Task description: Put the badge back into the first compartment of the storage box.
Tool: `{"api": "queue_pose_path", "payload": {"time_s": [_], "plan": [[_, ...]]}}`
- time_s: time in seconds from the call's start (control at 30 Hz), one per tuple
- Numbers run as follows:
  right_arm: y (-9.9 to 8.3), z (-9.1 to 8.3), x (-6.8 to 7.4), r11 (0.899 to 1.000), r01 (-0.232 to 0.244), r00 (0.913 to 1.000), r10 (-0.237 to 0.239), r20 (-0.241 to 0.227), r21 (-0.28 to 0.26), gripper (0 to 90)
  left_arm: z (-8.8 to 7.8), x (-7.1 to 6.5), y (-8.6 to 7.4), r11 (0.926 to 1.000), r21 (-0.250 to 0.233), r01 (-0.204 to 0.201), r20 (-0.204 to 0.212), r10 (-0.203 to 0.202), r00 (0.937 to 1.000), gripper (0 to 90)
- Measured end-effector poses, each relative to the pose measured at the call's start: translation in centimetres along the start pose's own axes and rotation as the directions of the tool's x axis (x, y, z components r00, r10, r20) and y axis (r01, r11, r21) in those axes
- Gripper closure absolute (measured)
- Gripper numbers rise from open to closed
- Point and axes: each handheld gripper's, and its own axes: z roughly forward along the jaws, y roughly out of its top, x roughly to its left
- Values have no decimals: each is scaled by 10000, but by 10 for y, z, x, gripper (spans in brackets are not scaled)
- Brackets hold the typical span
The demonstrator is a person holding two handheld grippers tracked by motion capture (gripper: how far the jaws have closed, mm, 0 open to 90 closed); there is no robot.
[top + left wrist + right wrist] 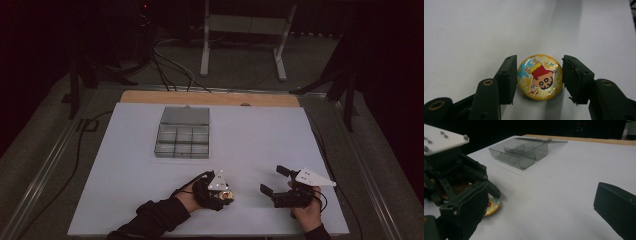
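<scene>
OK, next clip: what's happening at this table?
A person holds a gripper in each hand over a white table. The left gripper has its jaws closed around a round yellow cartoon badge lying on the table. The right gripper waits beside it, jaws open with nothing between them. A clear compartment box sits open farther back.

Clear grey plastic box point(182, 132) with little square rooms inside, sitting on the big white table top point(250, 150), up toward 11 o'clock from the middle, lid folded open at the far side. Strip of brown wood point(210, 98) along the table's far edge at 12 o'clock. Farther back at 12 o'clock, on the grey floor point(240, 65), a white metal stand point(245, 30) with two legs, and black cables point(170, 65) at 11 o'clock.
</scene>
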Motion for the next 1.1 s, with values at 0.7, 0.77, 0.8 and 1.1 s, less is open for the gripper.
{"api": "queue_pose_path", "payload": {"time_s": [0.7,0.77,0.8,1.1], "plan": [[0,1,0,10000,14,10000,-14,27,24,0,-20,10,1,9989,-322,346,-372,-358,9987,484],[0,1,1,10000,32,10000,-32,6,5,0,-21,11,1,9988,-317,364,-371,-375,9986,484],[0,1,1,10000,53,10000,-53,1,10,0,-22,12,1,9992,-255,309,-387,-319,9987,483],[0,0,1,10000,74,10000,-74,-30,-8,0,-28,18,1,9978,-395,539,-525,-559,9971,483]]}}
